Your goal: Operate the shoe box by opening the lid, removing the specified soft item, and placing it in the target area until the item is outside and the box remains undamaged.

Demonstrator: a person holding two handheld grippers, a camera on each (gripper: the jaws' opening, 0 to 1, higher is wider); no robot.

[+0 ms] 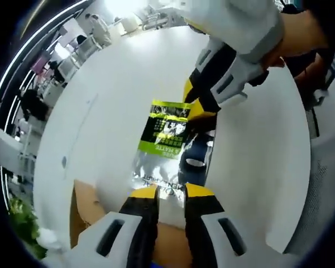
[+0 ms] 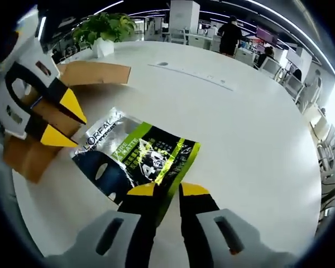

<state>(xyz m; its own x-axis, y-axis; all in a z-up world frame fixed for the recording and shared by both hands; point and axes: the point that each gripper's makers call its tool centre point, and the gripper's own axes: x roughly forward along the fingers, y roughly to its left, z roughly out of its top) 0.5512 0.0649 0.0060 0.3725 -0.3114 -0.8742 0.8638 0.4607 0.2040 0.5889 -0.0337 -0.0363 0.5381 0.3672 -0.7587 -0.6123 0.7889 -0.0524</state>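
Note:
A soft foil pouch [image 1: 164,137], green, silver and dark blue, lies flat on the white round table [image 1: 117,84] outside the brown cardboard shoe box [image 1: 81,209]. My left gripper [image 1: 171,191] hovers at the pouch's silver near end, jaws a little apart, with table showing between them. My right gripper [image 1: 196,103] comes in from the top right, tips over the far green corner. In the right gripper view, the pouch [image 2: 139,153] runs up from my right gripper [image 2: 167,190], its green edge in the narrow gap. The left gripper [image 2: 70,125] sits at the silver end beside the box [image 2: 95,72].
A potted plant [image 2: 106,25] stands behind the box at the table's edge. Desks, chairs and a standing person [image 2: 230,33] are beyond the table. A person's sleeve [image 1: 240,22] holds the right gripper. The white tabletop spreads wide to the right of the pouch [image 2: 251,134].

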